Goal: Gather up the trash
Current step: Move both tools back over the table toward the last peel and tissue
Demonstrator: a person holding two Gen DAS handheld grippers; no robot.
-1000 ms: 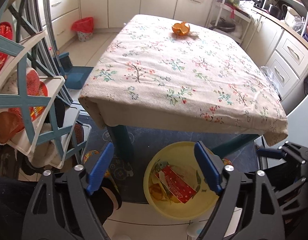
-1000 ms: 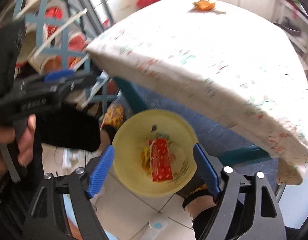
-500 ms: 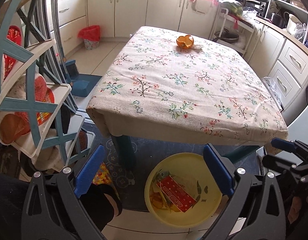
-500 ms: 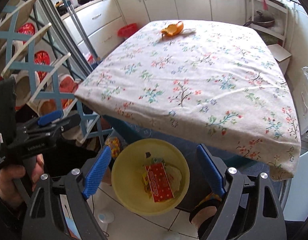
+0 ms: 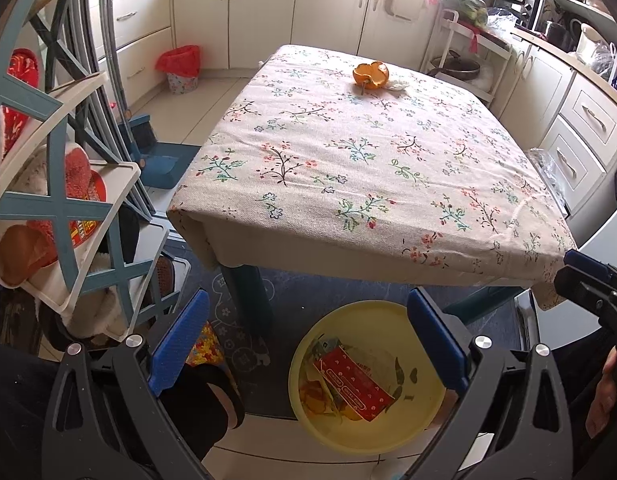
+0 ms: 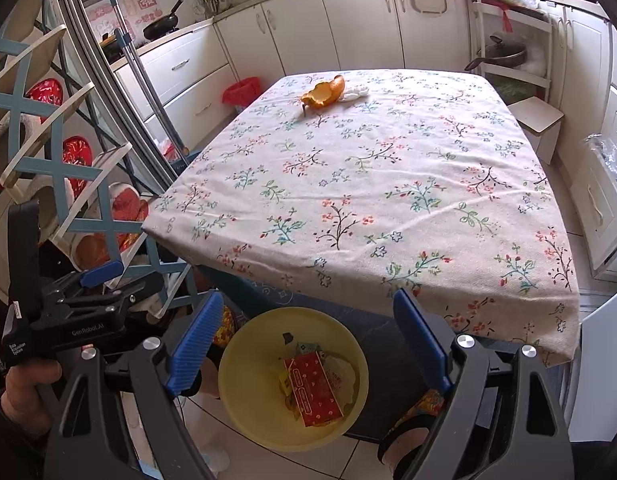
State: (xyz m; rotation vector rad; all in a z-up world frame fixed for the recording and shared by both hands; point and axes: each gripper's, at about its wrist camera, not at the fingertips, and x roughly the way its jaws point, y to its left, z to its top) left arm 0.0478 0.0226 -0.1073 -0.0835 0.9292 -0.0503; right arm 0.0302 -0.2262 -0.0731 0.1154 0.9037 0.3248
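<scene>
Left wrist view: floral tablecloth (image 5: 368, 160) bears orange peel (image 5: 370, 76); both hand-held grippers gape wide, holding nothing

"GenRobot.AI" is printed in pale letters on the black body of the left gripper (image 6: 102, 278), seen in the right wrist view. A small white label on its handle carries two or three lines of text, too small to be read. Print on the red packet (image 6: 313, 394) is illegible.
</scene>
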